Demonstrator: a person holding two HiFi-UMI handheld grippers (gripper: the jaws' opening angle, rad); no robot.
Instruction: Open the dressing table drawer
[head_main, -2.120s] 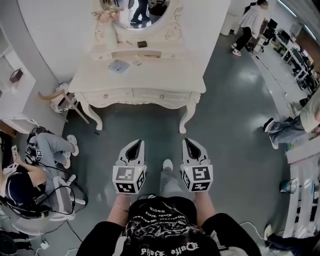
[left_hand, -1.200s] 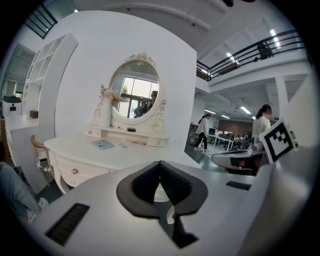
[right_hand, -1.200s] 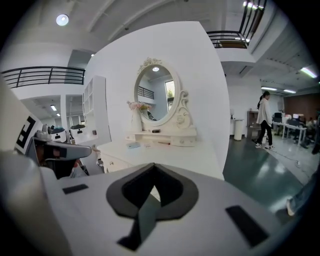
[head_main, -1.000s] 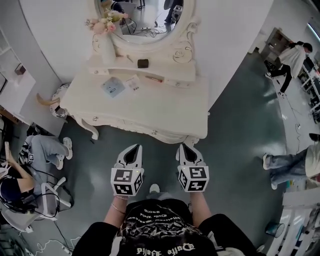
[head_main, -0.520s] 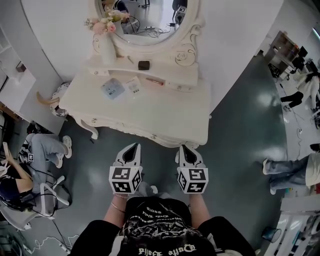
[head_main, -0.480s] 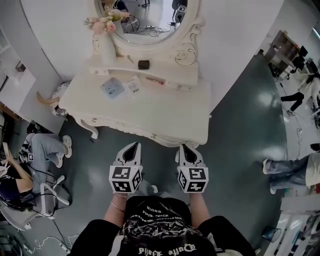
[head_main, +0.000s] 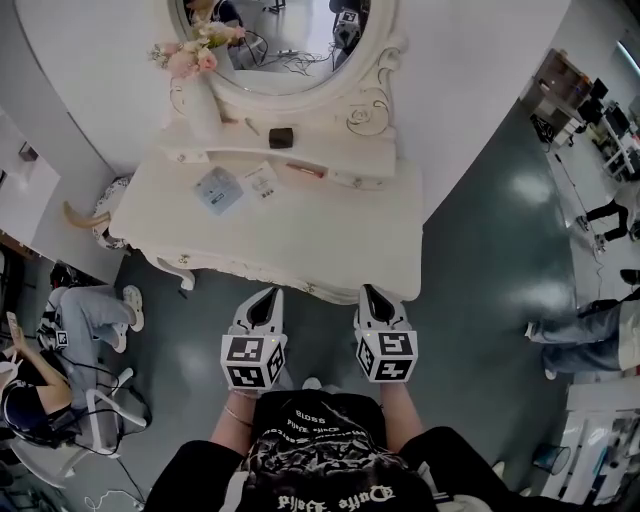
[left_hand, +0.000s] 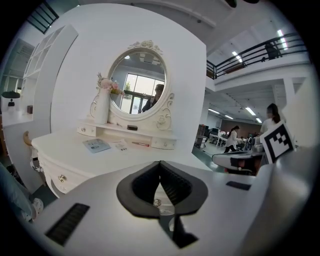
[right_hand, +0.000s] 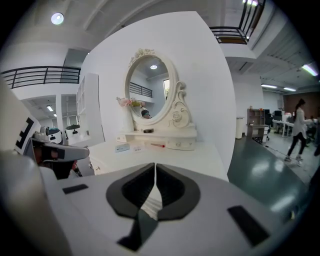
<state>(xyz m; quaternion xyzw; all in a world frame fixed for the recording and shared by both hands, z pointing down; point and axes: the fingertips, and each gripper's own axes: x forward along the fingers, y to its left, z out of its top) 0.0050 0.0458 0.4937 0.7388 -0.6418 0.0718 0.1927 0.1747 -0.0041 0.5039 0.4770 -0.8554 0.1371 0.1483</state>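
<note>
The white dressing table (head_main: 330, 235) stands against the wall under an oval mirror (head_main: 285, 45). Its drawer front runs along the near edge, with a small metal knob (head_main: 183, 261) at the left; the drawers look closed. My left gripper (head_main: 268, 294) and right gripper (head_main: 368, 291) hover side by side just short of that edge, both shut and empty. In the left gripper view the left drawer's knob (left_hand: 61, 178) shows below the tabletop (left_hand: 100, 152), and a second knob (left_hand: 157, 202) shows through the gap behind the closed tips. The right gripper view looks over the tabletop (right_hand: 180, 152).
On the table lie a blue booklet (head_main: 218, 190), a card (head_main: 262, 180), a red pen (head_main: 305, 170) and a black box (head_main: 281, 137); a flower vase (head_main: 195, 95) stands back left. A person (head_main: 60, 340) sits at the left; a stool (head_main: 100, 212) stands beside the table.
Both grippers have moved forward together to the table's front edge, which now lies just beyond their tips. Both stay shut.
</note>
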